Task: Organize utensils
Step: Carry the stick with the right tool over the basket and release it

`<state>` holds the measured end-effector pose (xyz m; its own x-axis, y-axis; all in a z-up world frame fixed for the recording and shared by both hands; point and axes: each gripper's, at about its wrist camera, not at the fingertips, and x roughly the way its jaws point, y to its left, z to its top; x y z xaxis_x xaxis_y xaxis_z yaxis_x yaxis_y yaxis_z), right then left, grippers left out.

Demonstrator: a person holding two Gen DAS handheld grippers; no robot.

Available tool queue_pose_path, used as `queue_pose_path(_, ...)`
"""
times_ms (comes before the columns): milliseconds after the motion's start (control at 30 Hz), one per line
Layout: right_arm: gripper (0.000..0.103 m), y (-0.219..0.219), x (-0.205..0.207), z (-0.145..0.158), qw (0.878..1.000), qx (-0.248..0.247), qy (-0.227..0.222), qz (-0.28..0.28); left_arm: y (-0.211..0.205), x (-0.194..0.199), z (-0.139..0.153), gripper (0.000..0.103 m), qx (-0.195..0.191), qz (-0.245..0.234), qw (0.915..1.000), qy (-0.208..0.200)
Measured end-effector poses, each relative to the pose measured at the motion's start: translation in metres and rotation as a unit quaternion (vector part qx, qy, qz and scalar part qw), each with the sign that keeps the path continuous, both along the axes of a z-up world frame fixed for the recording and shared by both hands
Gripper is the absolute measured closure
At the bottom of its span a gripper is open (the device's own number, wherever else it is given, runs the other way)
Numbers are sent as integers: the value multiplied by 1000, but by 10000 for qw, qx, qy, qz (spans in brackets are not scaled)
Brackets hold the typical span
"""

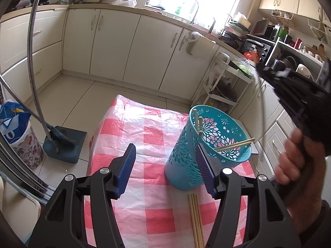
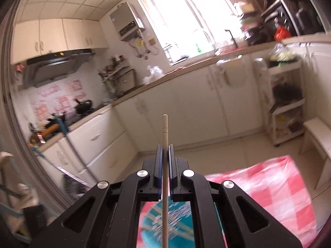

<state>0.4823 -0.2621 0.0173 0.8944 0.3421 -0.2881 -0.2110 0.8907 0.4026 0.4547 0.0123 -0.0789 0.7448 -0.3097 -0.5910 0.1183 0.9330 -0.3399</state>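
Right wrist view: right gripper (image 2: 165, 150) has its jaws clamped on one chopstick (image 2: 165, 128), held above the blurred teal holder (image 2: 178, 217). Left gripper (image 1: 165, 161) hangs with jaws spread wide, gripping nothing — over the checked worktop (image 1: 153, 212). Four chopsticks (image 1: 233, 144) lean inside the holder; three more (image 1: 195, 219) lie beside its base.

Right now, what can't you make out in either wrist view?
- Left wrist: the chopsticks on the table run off the bottom edge; length unknown.
- Left wrist: right gripper's fingers hidden by its blurred body and the hand.
- Right wrist: teal holder blurred, behind the right gripper; held chopstick tip placement unclear.
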Motion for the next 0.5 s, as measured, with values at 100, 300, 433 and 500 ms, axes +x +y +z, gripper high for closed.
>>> queue_pose_path(100, 97, 13, 13, -17, 9989, -376, 8, -281, -3, -2, 2, 46, 67, -28, 10000, -35)
queue_pose_path(300, 86, 6, -8, -35, 9969, -717, 311, -122, -3, -5, 3, 45, 100, -73, 9999, -35)
queue_pose_path(433, 79, -9, -62, -37, 9958, -847, 351, 36, -3, -11, 4, 45, 228, -60, 9997, -60)
queue_pose_path(500, 73, -16, -90, -43, 9941, -945, 519, 102, -2, -17, 5, 44, 295, -62, 9995, -54)
